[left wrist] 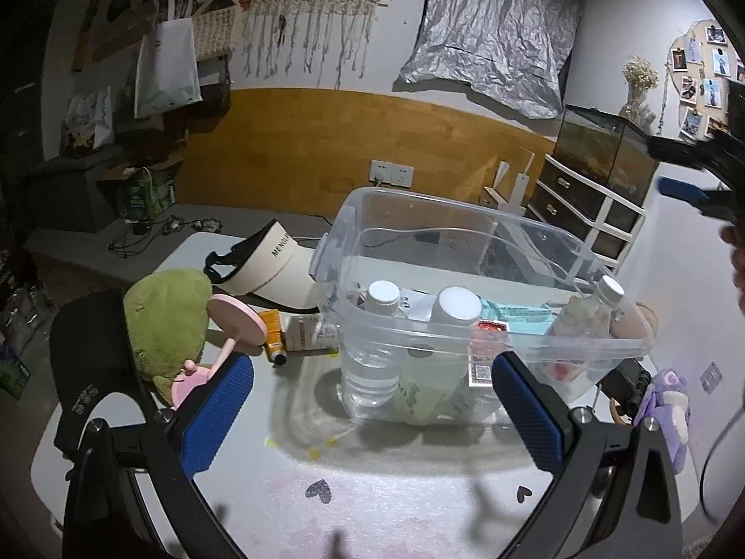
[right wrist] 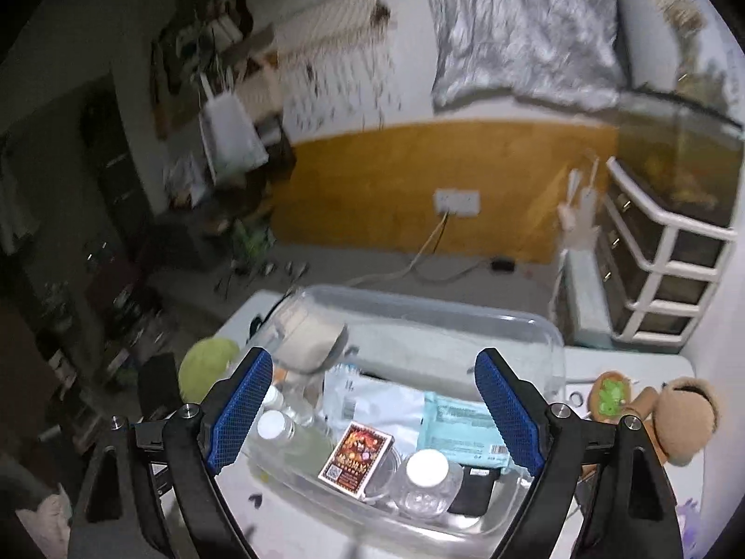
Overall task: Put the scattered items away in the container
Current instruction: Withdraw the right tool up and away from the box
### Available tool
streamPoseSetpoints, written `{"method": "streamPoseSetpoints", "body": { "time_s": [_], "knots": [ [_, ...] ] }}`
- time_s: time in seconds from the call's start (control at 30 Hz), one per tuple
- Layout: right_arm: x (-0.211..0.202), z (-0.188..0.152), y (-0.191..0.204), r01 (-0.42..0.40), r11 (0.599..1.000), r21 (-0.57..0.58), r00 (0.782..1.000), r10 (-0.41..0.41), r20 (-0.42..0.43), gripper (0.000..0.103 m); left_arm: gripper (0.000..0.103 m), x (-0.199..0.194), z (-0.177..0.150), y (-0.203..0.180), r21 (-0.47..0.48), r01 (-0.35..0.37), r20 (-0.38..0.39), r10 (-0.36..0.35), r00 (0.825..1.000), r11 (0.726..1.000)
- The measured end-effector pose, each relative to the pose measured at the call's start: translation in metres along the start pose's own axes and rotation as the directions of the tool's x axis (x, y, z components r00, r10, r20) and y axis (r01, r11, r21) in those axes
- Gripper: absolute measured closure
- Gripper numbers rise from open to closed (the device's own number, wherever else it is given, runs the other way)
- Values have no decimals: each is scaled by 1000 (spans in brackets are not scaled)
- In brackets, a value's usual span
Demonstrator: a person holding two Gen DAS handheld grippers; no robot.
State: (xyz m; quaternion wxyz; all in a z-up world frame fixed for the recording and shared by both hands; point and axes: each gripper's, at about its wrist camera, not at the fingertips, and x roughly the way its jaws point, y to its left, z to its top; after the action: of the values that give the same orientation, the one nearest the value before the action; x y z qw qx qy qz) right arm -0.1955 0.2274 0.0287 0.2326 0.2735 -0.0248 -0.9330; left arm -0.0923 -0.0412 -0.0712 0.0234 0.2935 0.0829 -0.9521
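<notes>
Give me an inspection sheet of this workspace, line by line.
Surface: white table, with small heart marks near the front.
Job's things: clear container holds bottles, a card box and a teal packet. Outside it: green plush, pink mirror, orange tube, visor, brown doll, purple plush.
Clutter: black cap at the table's left edge.
Grippers: left gripper with jaws open and empty; right gripper above the container, jaws open, empty.
Cables: white lead from the wall socket; black cords on the floor.
Surroundings: drawer unit, glass tank, macrame hanging, silver sheet.
</notes>
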Motion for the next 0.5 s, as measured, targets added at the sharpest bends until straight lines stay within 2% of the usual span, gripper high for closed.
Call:
{"method": "streamPoseSetpoints", "body": {
  "time_s": [0.03,0.1,0.2,0.37,0.5],
  "knots": [
    [-7,-9,6,23,1000,-2,999,-23,43,0,0,-2,0,-1,-1,-5,7,5,1000,1000],
    [-18,-29,18,56,998,-8,993,-54,109,0,0,-4,-1,-2,3,-11,17,11,1000,1000],
    [-29,-58,33,117,993,-6,981,-115,158,0,0,-7,-3,-5,10,-1,20,1,1000,1000],
    [-33,-92,46,138,988,69,986,-143,83,0,0,-11,-7,-4,-4,27,-1,-27,1000,1000],
    [-43,-113,53,198,974,109,976,-206,66,0,0,-14,-14,-6,20,23,-19,-23,1000,1000]
  ]
}}
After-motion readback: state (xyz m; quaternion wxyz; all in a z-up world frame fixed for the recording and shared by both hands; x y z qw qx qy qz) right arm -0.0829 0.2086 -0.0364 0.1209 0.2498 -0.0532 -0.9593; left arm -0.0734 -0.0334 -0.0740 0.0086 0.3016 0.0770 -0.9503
